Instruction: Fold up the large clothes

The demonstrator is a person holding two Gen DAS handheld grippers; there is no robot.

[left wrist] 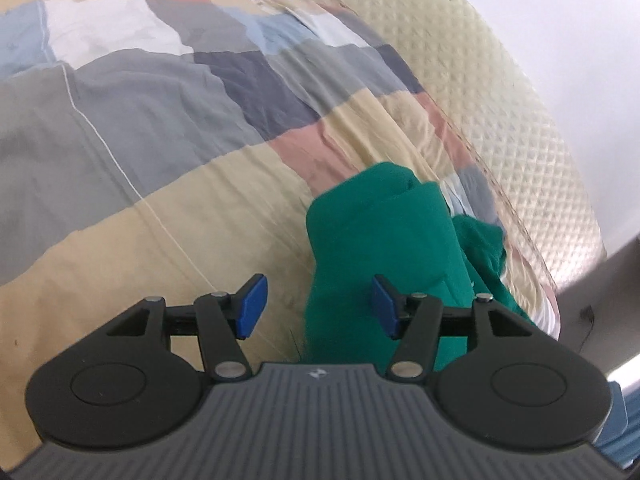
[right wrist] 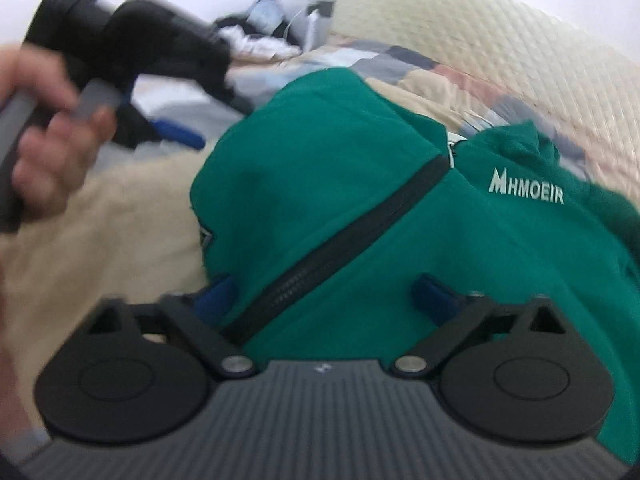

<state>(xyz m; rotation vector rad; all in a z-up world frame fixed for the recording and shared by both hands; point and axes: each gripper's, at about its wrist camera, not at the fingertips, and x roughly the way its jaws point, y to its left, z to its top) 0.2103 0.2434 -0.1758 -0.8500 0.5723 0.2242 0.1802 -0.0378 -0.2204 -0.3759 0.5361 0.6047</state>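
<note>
Both grippers, left gripper (left wrist: 318, 306) and right gripper (right wrist: 326, 294), hang with jaws wide and empty over the green jacket (right wrist: 360, 208) bunched on the patchwork bedspread (left wrist: 160, 128), so a careless pinch could grab several layers and spoil the fold.

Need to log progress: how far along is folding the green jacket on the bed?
Barely started. The green jacket lies bunched on the patchwork quilt, zipper closed. Left gripper and right gripper are open above it, holding nothing. Spreading flat and every fold remain.
</note>
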